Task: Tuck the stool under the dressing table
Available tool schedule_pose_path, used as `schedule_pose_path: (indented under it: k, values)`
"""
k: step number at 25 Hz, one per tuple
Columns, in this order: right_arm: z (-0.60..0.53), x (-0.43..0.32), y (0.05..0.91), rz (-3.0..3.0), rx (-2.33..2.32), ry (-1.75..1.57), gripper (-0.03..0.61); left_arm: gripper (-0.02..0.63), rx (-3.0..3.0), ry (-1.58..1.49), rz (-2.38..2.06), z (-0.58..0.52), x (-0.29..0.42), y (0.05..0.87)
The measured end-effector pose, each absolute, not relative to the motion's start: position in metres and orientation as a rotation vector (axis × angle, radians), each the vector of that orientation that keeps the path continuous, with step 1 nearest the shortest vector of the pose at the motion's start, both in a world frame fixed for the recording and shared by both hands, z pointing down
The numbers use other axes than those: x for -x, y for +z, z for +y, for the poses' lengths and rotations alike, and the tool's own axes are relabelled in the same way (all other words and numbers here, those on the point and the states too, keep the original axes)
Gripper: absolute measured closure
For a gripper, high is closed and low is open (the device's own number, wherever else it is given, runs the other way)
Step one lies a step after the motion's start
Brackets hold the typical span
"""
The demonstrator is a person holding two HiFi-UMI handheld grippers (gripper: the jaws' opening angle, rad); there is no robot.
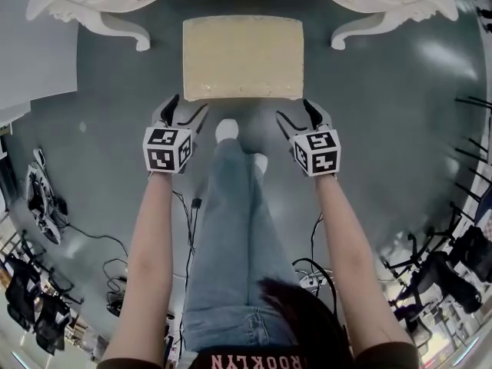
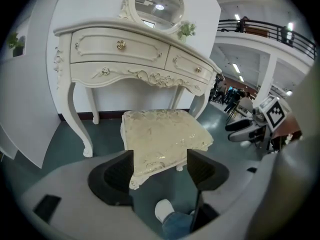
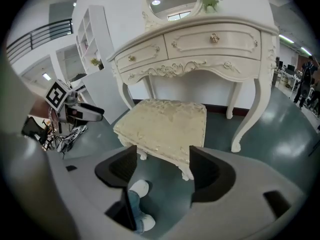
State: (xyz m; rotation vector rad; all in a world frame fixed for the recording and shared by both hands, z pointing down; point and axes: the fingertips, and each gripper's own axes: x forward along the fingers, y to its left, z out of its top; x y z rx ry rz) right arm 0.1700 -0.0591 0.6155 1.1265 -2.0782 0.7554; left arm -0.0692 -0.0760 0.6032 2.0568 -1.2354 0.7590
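Note:
The stool, white-legged with a cream patterned cushion, stands on the grey-green floor in front of the white dressing table, between its curved front legs. My left gripper hovers open just off the stool's near left corner. My right gripper hovers open off the near right corner. In the left gripper view the stool has one corner showing between the open jaws of the gripper, with no contact visible. The right gripper view shows the stool likewise beyond the open gripper, below the table.
The person's legs and white shoes stand right behind the stool, between my grippers. Cables trail over the floor behind. Dark chairs and frames crowd the right side, more gear the left. A round mirror tops the table.

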Motion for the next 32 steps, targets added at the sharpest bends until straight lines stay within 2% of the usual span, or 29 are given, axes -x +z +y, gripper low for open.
schedule_pose_path:
  k: [15,18,19,23,32]
  values:
    - [-0.076,-0.201,0.725,-1.854,-1.068,0.797,0.279,0.307,-2.004,1.086,-1.13,-0.079,0.091,0.705]
    - [-0.08,-0.207,0.74,-1.804,-1.047,0.758,0.281,0.336,-2.026,1.181,-1.117,-0.083,0.097,0.72]
    - [-0.083,-0.208,0.742,-1.799,-1.051,0.752,0.296,0.357,-2.028,1.193,-1.114,-0.085,0.098,0.723]
    - [-0.097,-0.203,0.741,-1.842,-1.068,0.76,0.292,0.392,-2.038,1.164,-1.127,-0.093,0.099,0.72]
    - [-0.106,-0.204,0.746,-1.812,-1.012,0.723,0.302,0.391,-2.065,1.153,-1.123,-0.1,0.101,0.724]
